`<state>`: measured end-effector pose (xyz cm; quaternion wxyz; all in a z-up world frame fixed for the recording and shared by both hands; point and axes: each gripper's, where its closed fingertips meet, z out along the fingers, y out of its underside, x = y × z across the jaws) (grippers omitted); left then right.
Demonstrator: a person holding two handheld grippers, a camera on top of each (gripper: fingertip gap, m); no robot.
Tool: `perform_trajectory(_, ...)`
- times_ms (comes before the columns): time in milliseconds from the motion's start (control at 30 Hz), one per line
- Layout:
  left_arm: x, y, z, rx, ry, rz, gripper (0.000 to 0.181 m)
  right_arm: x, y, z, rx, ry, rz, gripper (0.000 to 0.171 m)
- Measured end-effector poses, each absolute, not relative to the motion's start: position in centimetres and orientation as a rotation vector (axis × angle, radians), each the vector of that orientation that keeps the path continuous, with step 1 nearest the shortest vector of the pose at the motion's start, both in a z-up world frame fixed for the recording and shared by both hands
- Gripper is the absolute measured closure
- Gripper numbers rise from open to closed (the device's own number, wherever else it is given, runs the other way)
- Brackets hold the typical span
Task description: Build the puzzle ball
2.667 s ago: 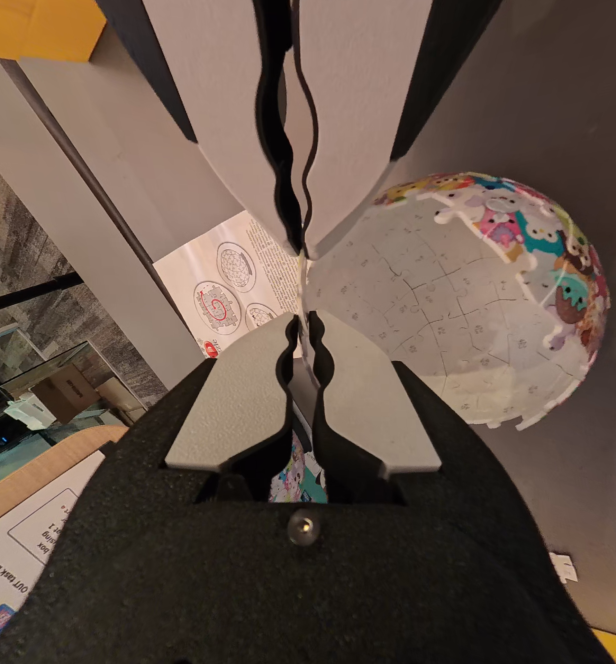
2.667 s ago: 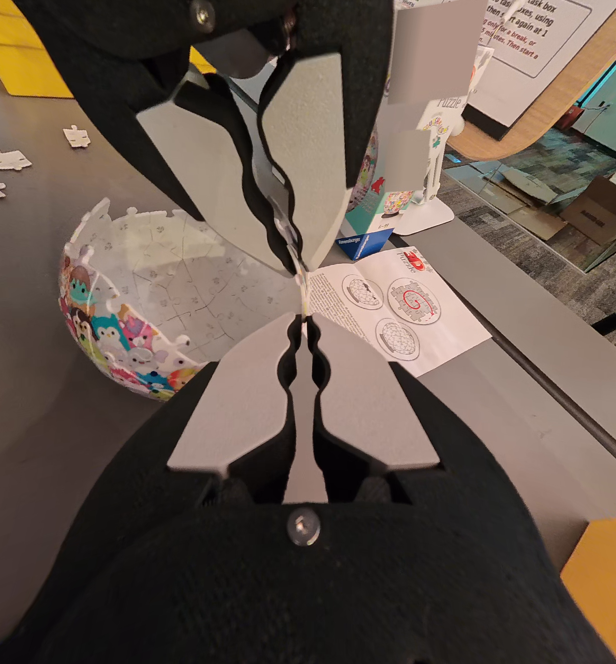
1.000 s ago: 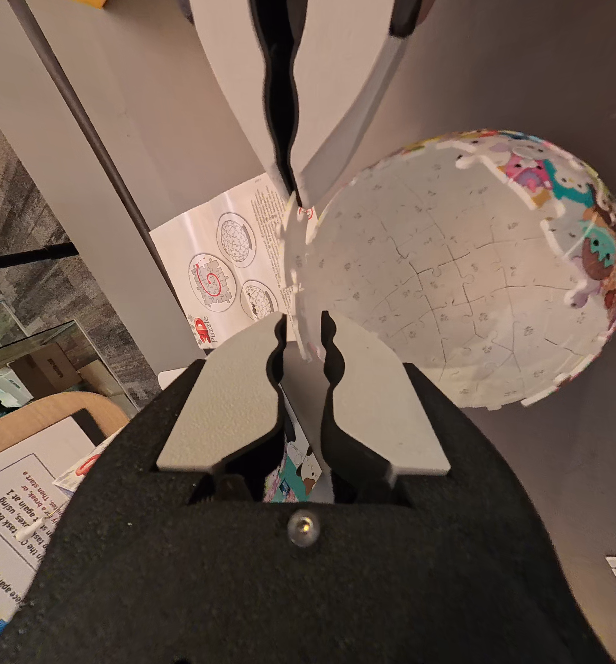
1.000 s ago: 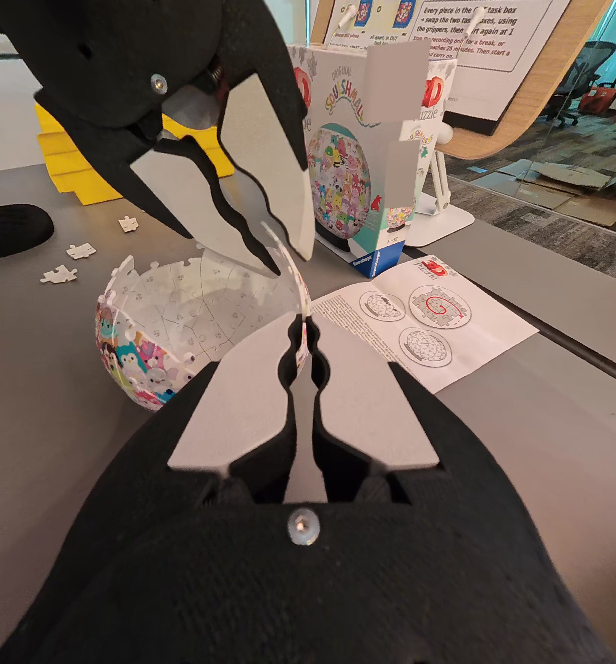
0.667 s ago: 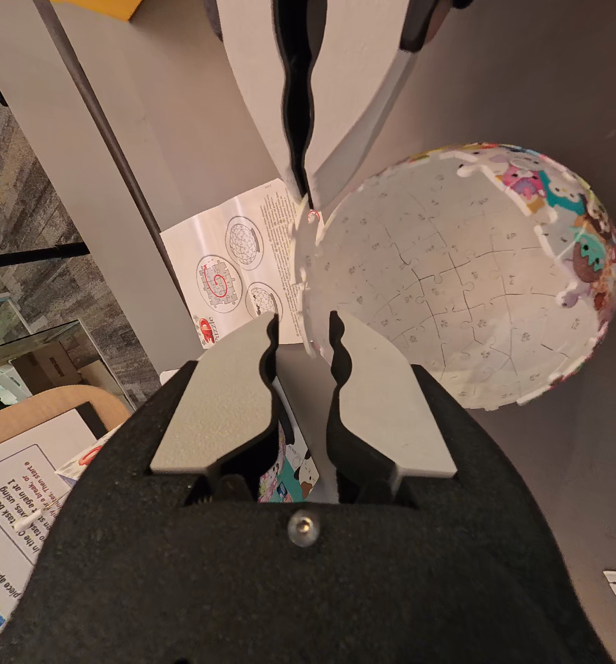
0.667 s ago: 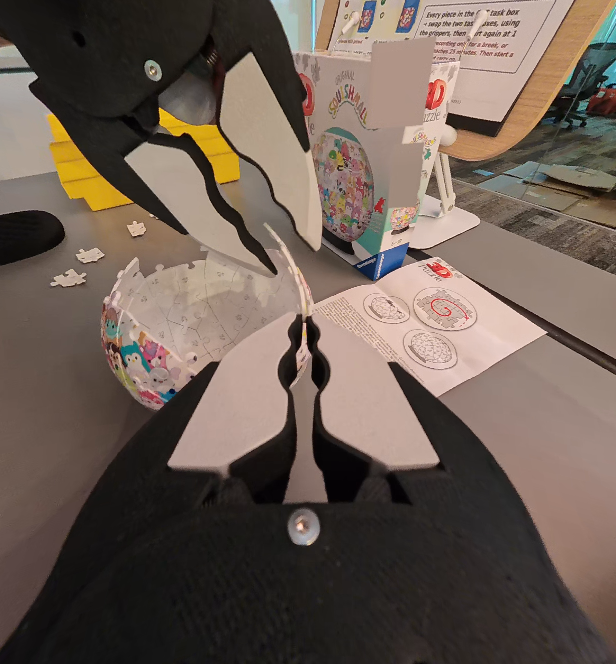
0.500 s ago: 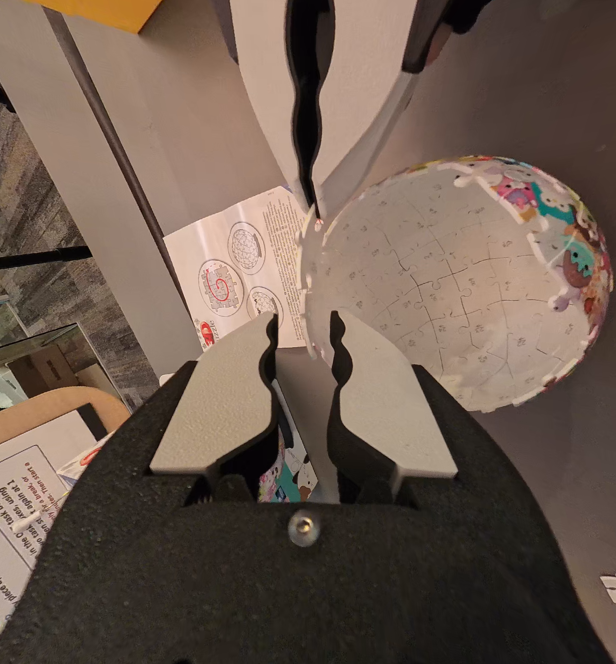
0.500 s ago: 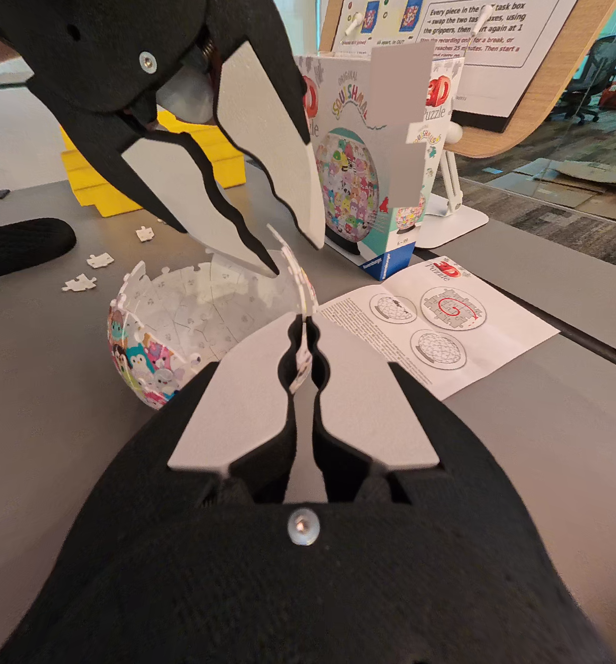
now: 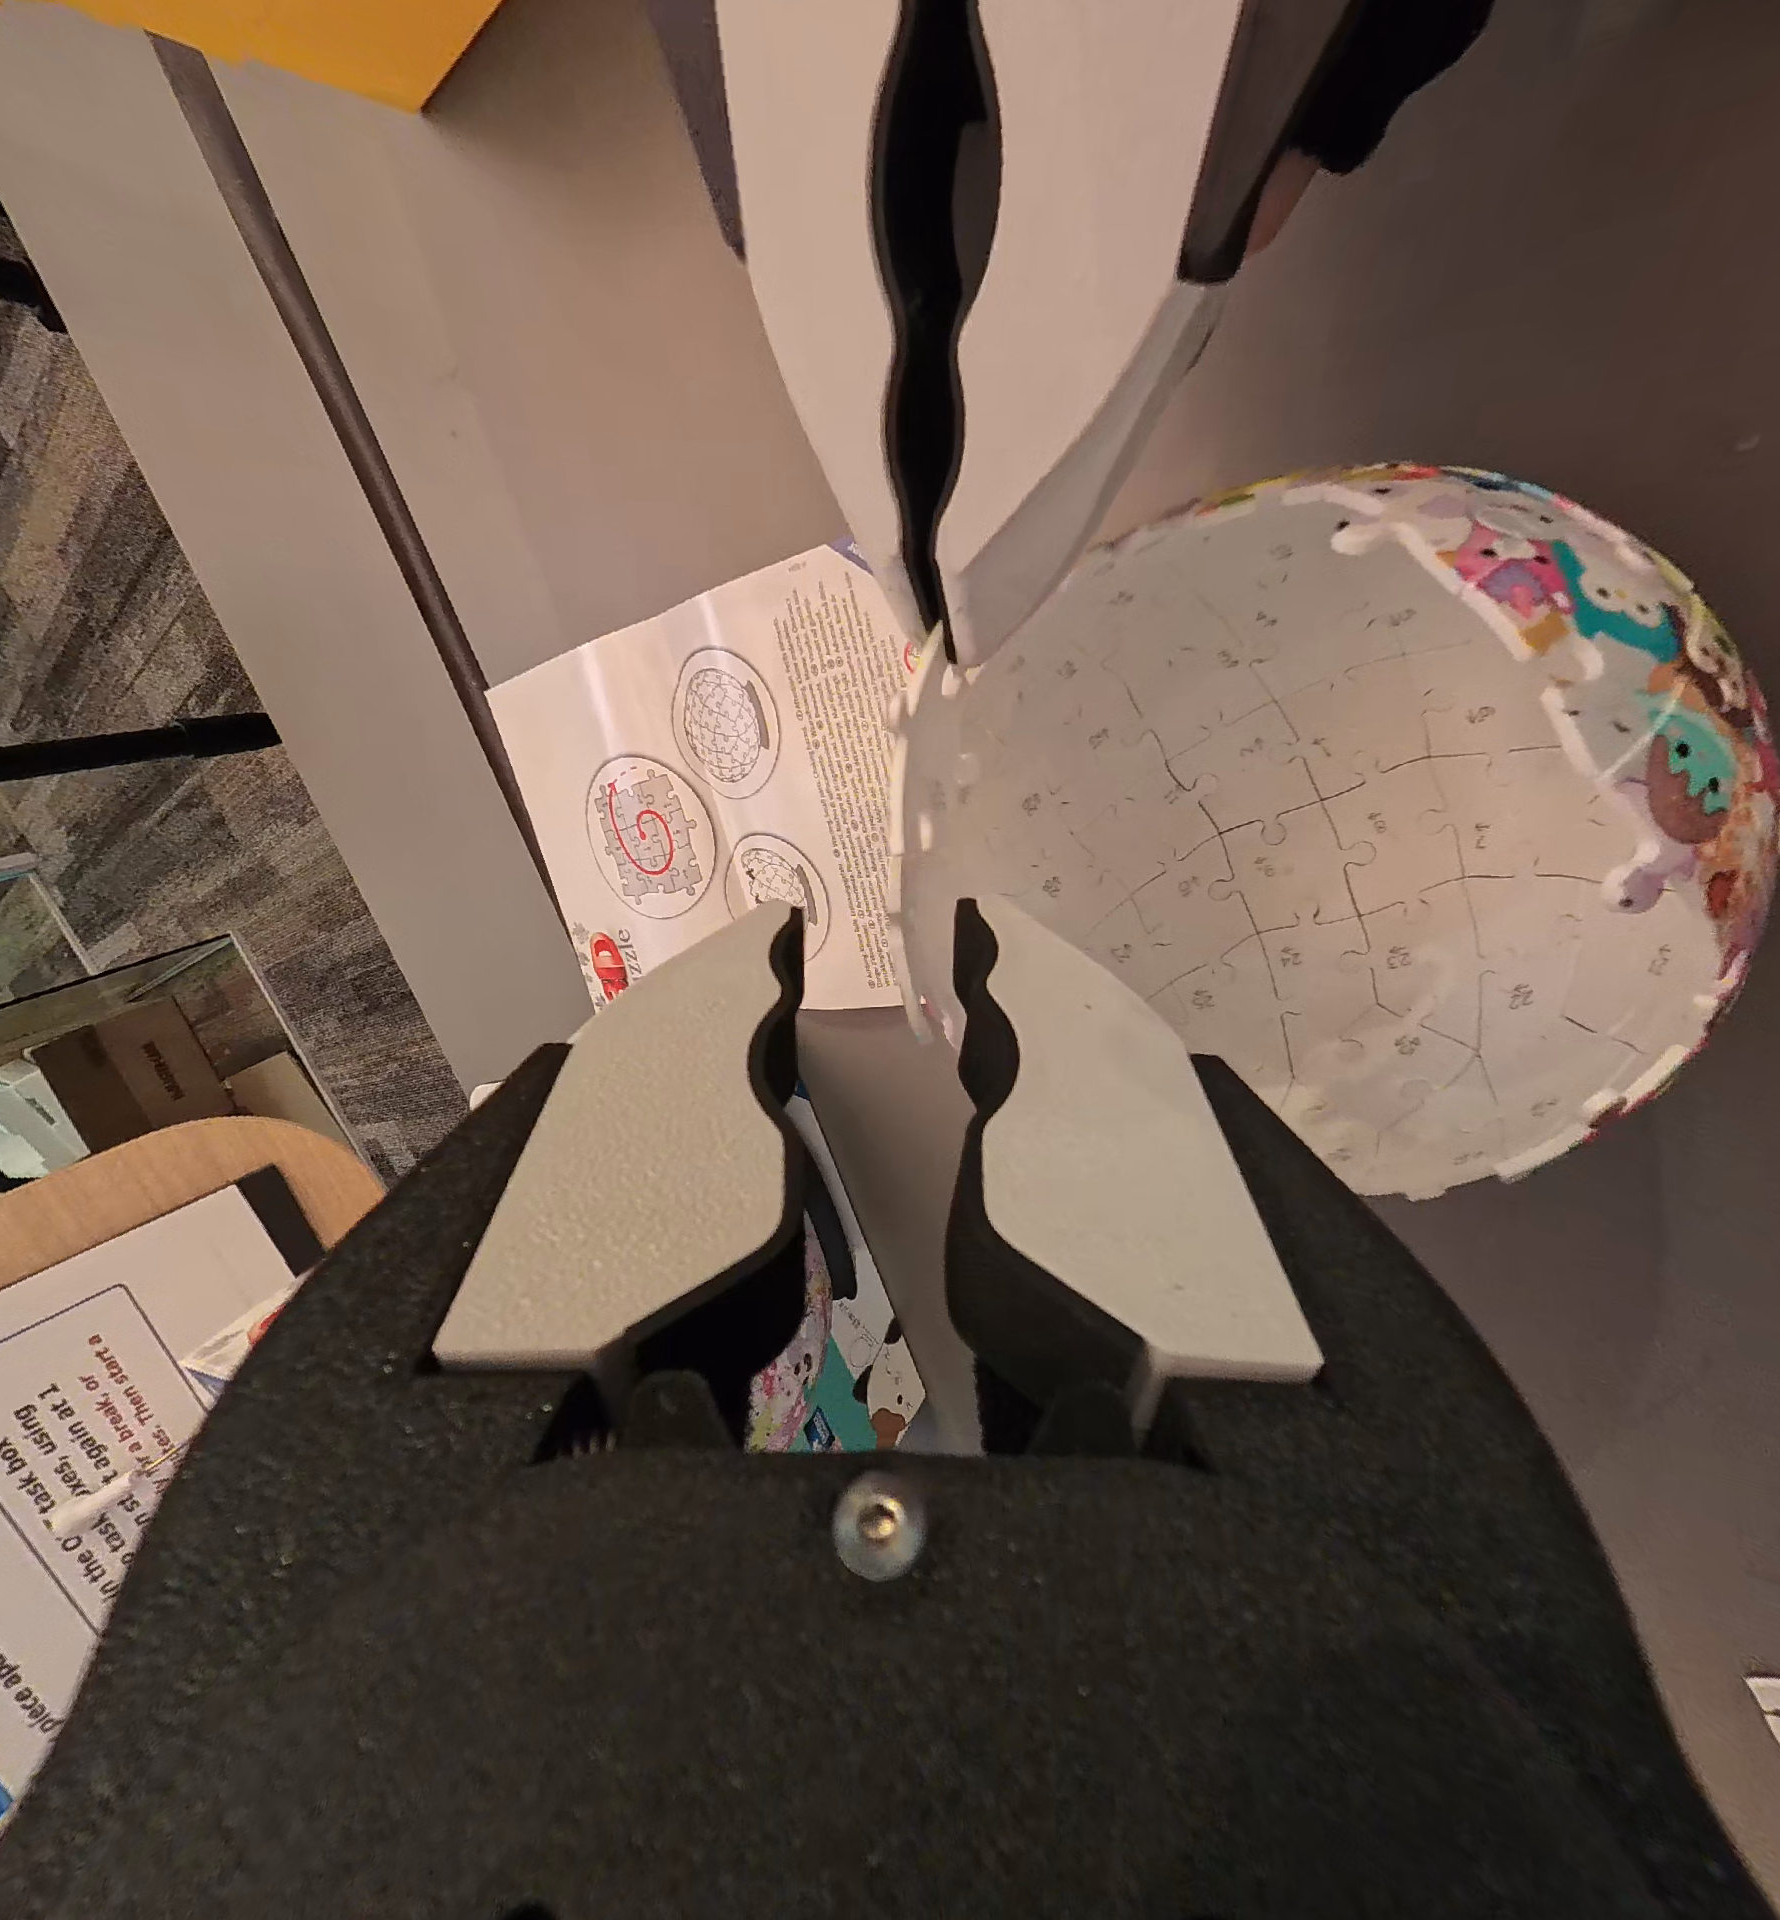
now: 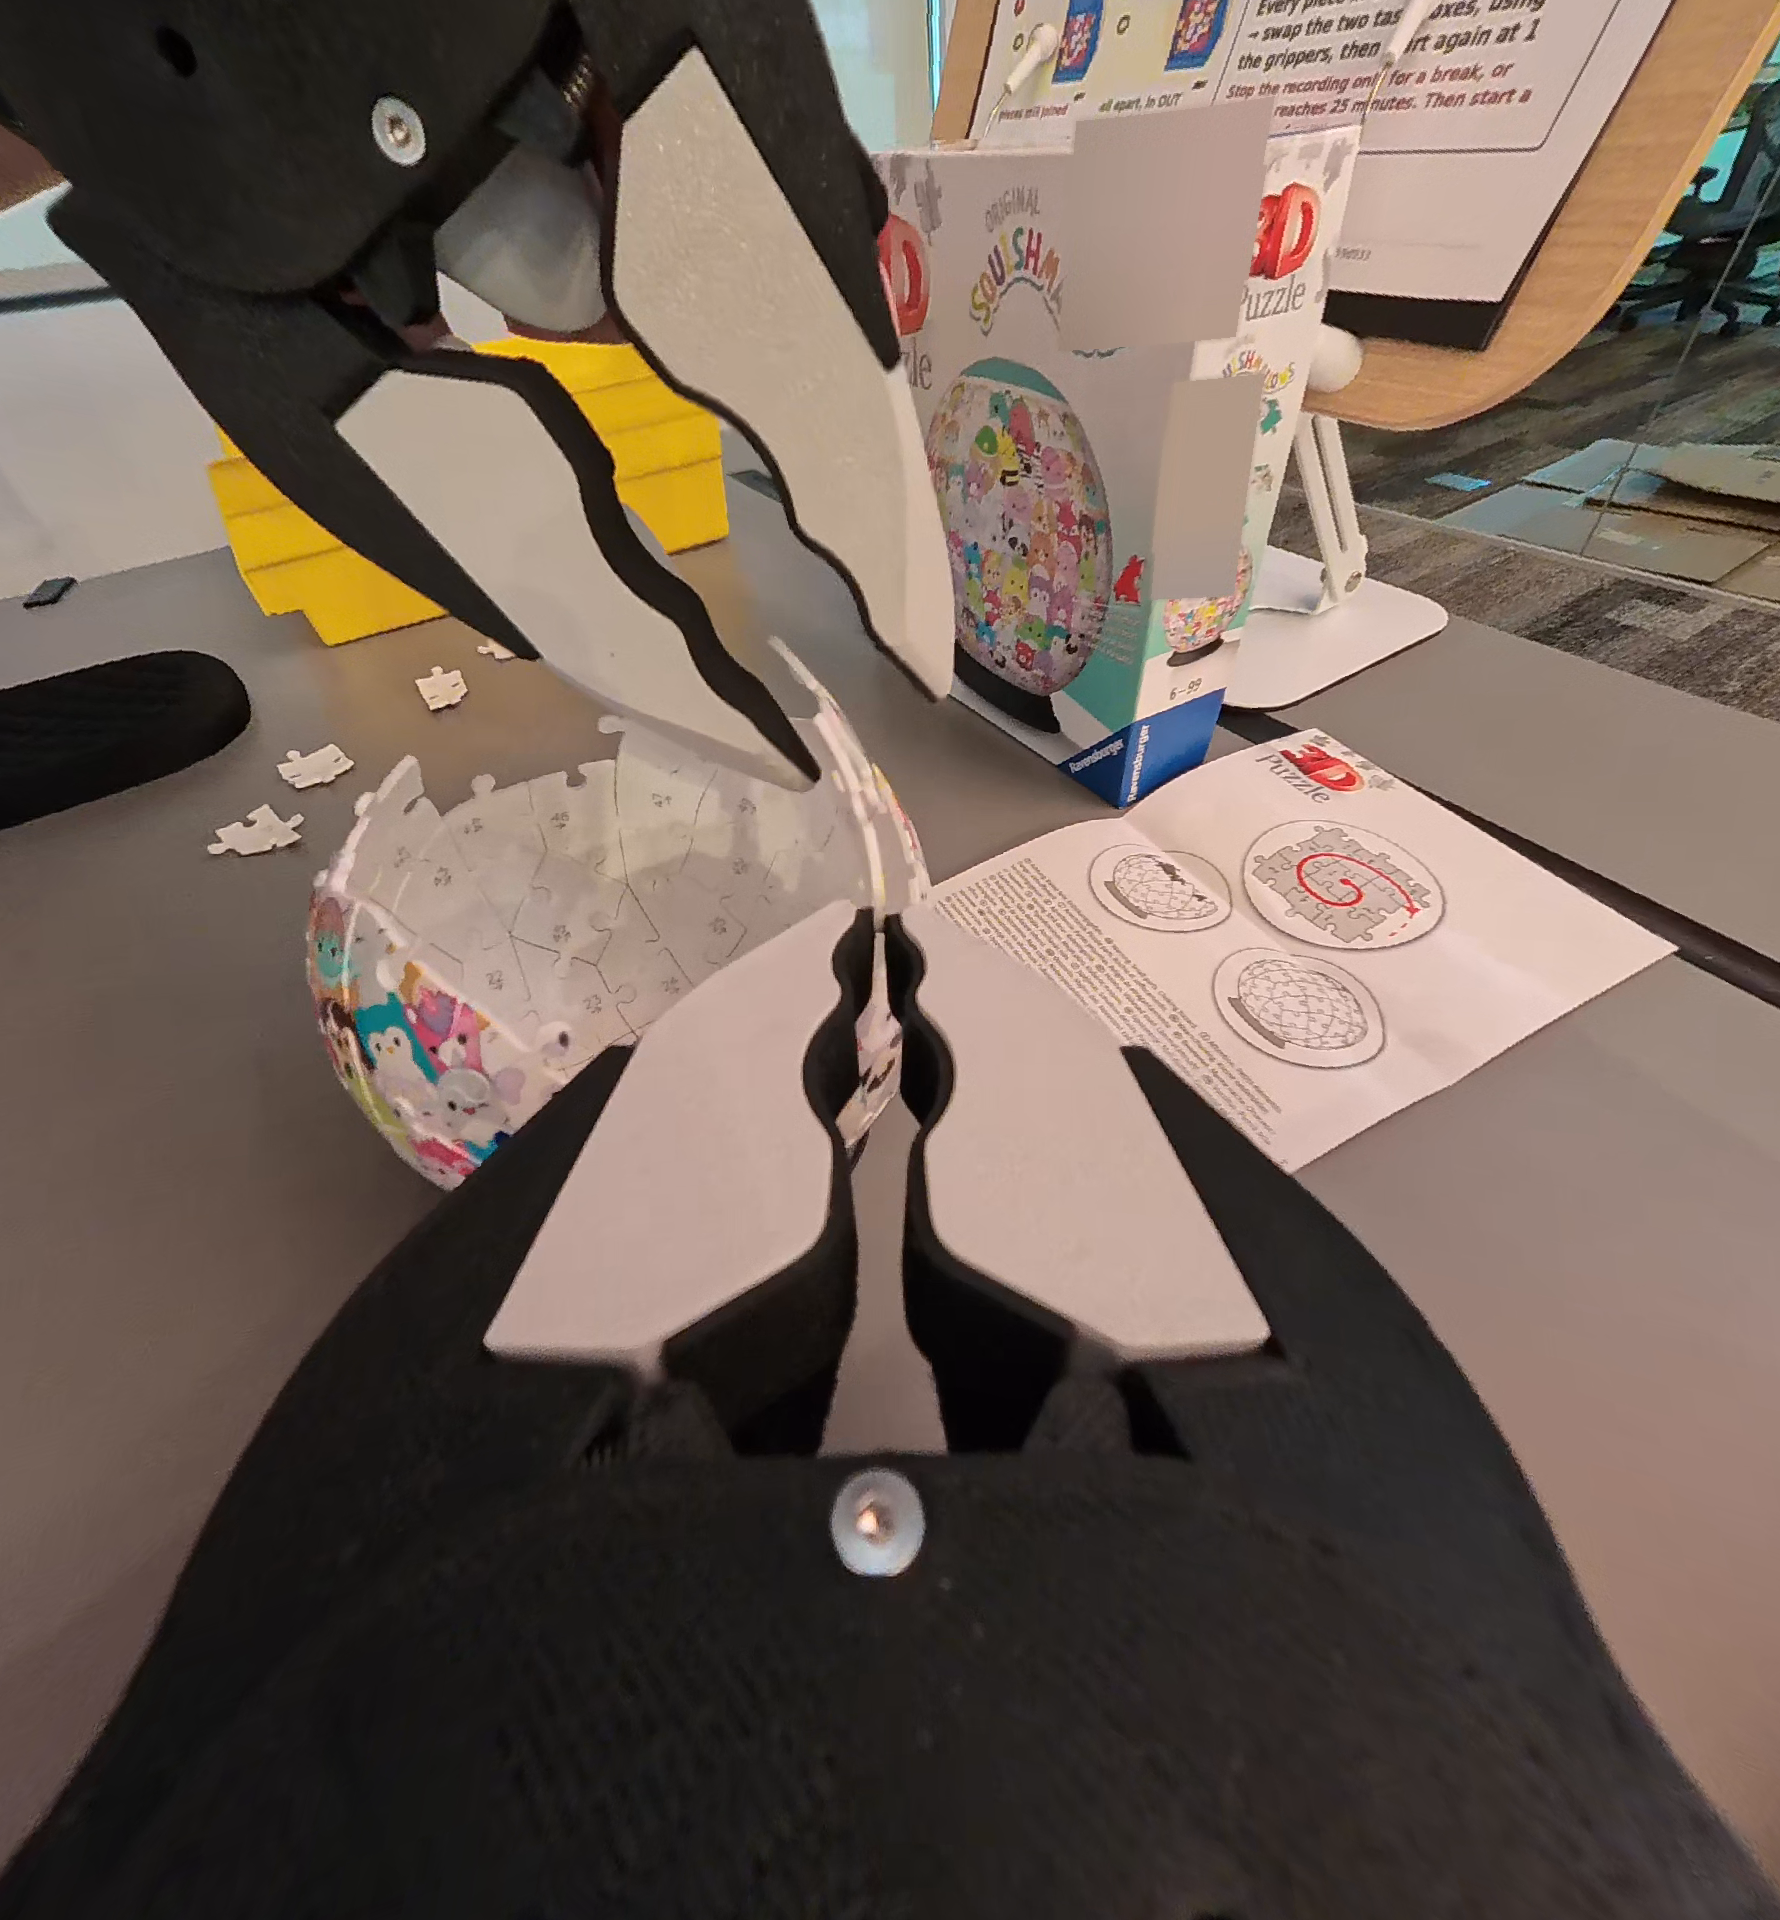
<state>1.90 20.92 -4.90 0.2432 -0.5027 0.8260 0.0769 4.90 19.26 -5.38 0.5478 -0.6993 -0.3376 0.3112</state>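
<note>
Right gripper [image 10: 881, 920] is clamped on the rim of the puzzle ball [image 10: 564, 935], its two fingers pressed onto the thin edge of the shell at the side nearest that camera, with a sliver of printed shell visible in the slot between them. Left gripper [image 9: 875, 920] stands parted: one finger lies inside the bowl and the other outside, straddling the same rim without closing on it, as the right wrist view confirms from the opposite side [image 10: 855, 727]. Both tools therefore meet at one stretch of edge, approaching from opposing directions, and the left is the free one. Beyond them the ball is a half-built shell, roughly a hemisphere, resting on the grey table [image 10: 117, 1039] with its opening tipped up and toward the left gripper; the white numbered inner face shows, and the coloured print faces outward and down. Being a bowl, it has no true long axis; the governing line is the toothed rim, which runs edge-on between the fingers. Judged from this, the next move depends on keeping the rim aligned with the finger slots. Loose puzzle pieces [image 10: 273, 810] lie well apart on the far side of the ball, nearer the left gripper. An instruction sheet [image 10: 1281, 935] lies just beside the shell, with the puzzle box [image 10: 1073, 520] standing behind it.
</note>
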Motion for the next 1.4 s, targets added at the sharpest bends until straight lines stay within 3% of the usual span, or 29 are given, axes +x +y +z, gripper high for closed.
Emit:
perform_trajectory(1067, 3.6, 20.4, -5.7, -1.237, 2.283, 0.223, 0.165, 4.9, 19.5, -5.3, -1.560, -0.853, 0.556, 0.168)
perform_trajectory(1400, 3.4, 20.3, -4.7, -1.222, 2.237, 0.210, 0.151, 4.5, 18.9, -4.8, -1.584, -0.857, 0.604, 0.168)
